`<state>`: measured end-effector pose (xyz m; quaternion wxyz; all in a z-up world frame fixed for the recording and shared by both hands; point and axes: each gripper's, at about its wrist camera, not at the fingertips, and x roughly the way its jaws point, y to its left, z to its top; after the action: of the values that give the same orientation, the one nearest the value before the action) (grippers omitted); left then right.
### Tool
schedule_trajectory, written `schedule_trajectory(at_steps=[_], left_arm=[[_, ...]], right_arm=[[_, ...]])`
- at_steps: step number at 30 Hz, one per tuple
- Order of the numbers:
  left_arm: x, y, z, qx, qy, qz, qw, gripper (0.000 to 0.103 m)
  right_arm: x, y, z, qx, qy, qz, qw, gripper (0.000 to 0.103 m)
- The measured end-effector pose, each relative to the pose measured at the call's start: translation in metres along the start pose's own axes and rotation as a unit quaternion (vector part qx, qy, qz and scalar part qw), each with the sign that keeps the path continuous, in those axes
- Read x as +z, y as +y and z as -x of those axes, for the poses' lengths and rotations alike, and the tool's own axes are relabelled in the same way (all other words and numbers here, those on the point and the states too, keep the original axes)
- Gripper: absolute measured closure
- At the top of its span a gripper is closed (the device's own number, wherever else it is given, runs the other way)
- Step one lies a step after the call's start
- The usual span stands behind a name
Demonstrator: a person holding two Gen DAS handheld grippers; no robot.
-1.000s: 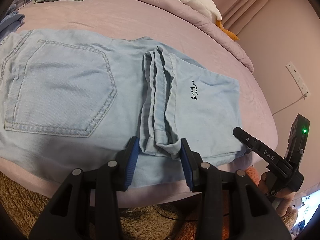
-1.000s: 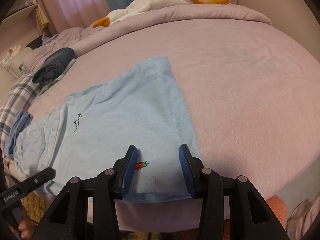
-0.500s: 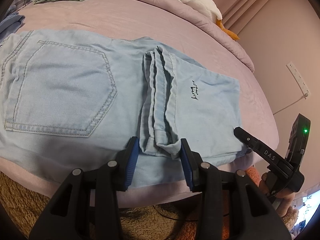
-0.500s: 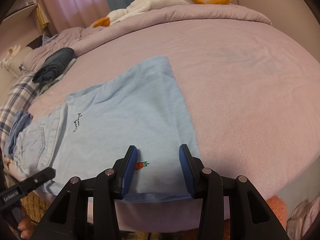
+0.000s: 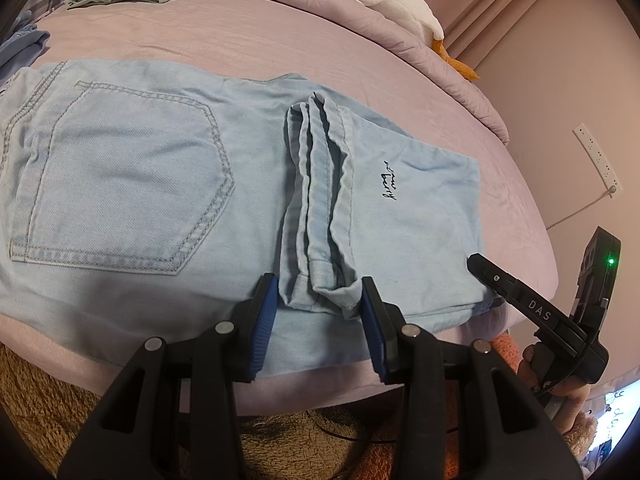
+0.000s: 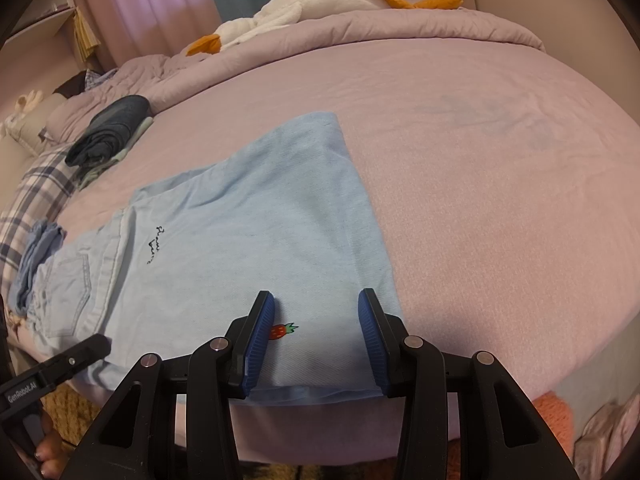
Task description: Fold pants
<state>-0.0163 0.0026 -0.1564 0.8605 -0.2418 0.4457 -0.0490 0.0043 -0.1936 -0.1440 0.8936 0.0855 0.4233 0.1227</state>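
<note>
Light blue denim pants [image 5: 132,184] lie flat on a pink bed [image 5: 240,36] near its front edge, already folded over on themselves. A back pocket faces up at one end. The leg cuffs lie bunched across the middle. Small dark script and a tiny red strawberry [image 6: 282,330] mark the folded leg.

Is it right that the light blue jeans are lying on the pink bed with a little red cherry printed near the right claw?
Not quite. The print beside the right claw is a small red strawberry with a green leafy top, not a cherry, as the right wrist view shows. The rest holds: the light blue jeans lie on the pink bed.
</note>
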Motion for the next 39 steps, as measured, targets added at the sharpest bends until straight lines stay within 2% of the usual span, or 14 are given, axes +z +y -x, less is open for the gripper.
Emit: schedule_trajectory(at_steps=[27, 31, 34, 36, 38, 39], left_arm=[[-0.001, -0.002, 0.007, -0.003, 0.006, 0.012, 0.9999, 0.062], [-0.004, -0.008, 0.011, 0.002, 0.004, -0.003, 1.0000, 0.049], [-0.004, -0.011, 0.015, 0.016, 0.003, -0.009, 0.9998, 0.048], [-0.002, -0.010, 0.021, 0.023, -0.003, -0.001, 0.9997, 0.043], [0.000, -0.005, 0.029, 0.032, -0.016, 0.010, 0.9993, 0.032], [0.002, -0.001, 0.035, 0.037, -0.027, 0.016, 0.9988, 0.031]], right_arm=[[-0.001, 0.005, 0.000, -0.004, -0.001, 0.001, 1.000, 0.060], [-0.001, 0.004, 0.000, -0.004, -0.003, -0.002, 1.000, 0.060], [-0.001, 0.005, -0.001, -0.008, -0.002, 0.000, 1.000, 0.060], [-0.001, 0.006, -0.001, -0.011, -0.003, 0.003, 1.000, 0.059], [-0.001, 0.007, -0.001, -0.012, -0.003, 0.005, 1.000, 0.058], [-0.001, 0.008, -0.001, -0.012, -0.002, 0.005, 1.000, 0.057]])
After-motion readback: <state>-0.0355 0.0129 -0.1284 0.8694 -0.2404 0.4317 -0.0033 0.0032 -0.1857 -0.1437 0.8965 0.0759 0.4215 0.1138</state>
